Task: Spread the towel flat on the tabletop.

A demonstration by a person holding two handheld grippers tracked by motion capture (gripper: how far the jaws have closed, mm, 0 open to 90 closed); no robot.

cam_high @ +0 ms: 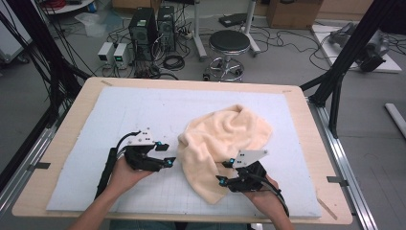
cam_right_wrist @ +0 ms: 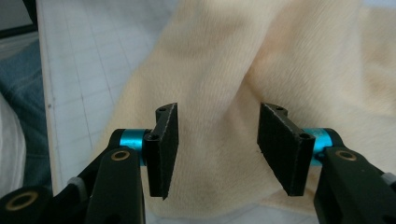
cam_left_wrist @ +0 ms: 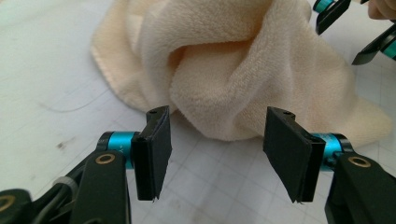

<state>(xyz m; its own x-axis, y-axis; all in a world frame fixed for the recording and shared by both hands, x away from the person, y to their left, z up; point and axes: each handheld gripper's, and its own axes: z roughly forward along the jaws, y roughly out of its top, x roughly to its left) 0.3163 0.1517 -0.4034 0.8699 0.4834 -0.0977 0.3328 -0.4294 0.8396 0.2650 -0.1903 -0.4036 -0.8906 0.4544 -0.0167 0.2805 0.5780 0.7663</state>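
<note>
Cream towel (cam_high: 225,139) (crumpled) on mat, left gripper (cam_high: 168,154) and right gripper (cam_high: 224,171) half-open, holding nothing

A crumpled cream towel (cam_high: 225,143) lies on the white-padded surface (cam_high: 119,115) — left tongs (cam_high: 168,154) just beside its edge, right tongs (cam_high: 224,171) over its near corner — both parted

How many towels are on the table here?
1. A single cream towel lies crumpled on the white mat, right of centre, between the two grippers. Its folds could hide something small, but no second towel shows.
</note>
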